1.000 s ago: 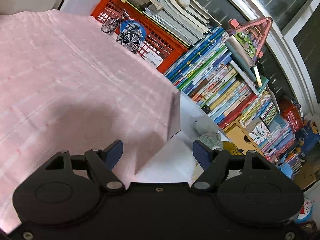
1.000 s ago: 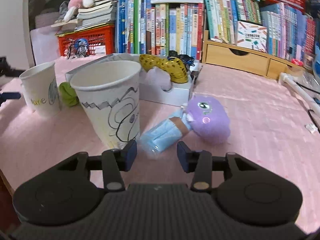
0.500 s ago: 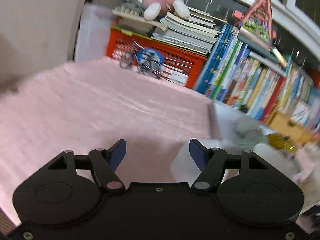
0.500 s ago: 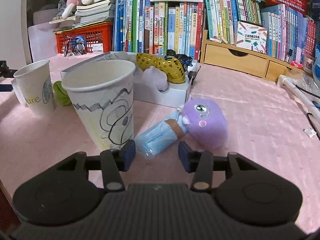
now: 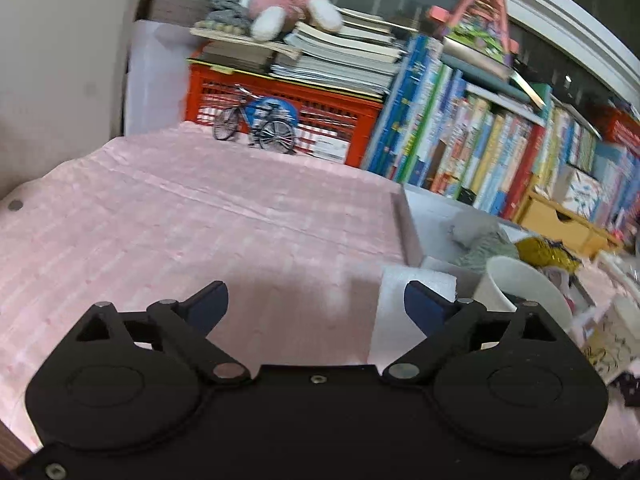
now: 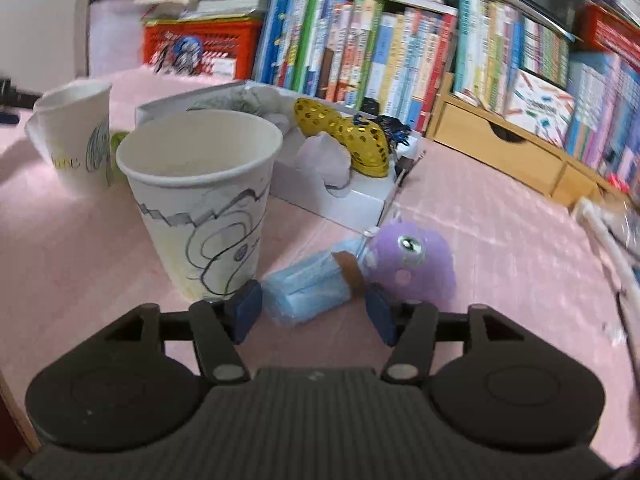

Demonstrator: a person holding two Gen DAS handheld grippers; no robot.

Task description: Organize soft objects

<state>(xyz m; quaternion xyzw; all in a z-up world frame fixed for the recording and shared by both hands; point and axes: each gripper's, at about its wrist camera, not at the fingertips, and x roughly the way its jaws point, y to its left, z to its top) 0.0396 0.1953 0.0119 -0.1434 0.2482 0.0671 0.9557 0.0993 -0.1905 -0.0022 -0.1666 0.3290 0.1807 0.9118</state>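
Observation:
In the right wrist view a blue face mask pack [image 6: 306, 294] lies on the pink cloth, touching a purple plush toy [image 6: 412, 264]. My right gripper [image 6: 314, 312] is open, its fingers on either side of the mask's near end. A white box [image 6: 348, 200] behind holds a yellow perforated soft item [image 6: 344, 140], a pale lilac soft piece [image 6: 324, 156] and grey fabric [image 6: 228, 100]. My left gripper [image 5: 316, 304] is open and empty above the pink cloth, left of the same box [image 5: 412, 232].
Two paper cups stand left of the mask, a large one [image 6: 204, 200] and a farther one [image 6: 76, 136]. A white foam block [image 5: 404, 304] sits by the left gripper's right finger. Books [image 6: 380, 56], a red crate [image 5: 280, 116], a model bicycle [image 5: 256, 124] and a wooden drawer unit [image 6: 500, 152] line the back.
My right gripper has moved forward and down onto the mask, whose end now lies between the fingers. My left gripper's view has swung up and right, bringing the box and cup into sight.

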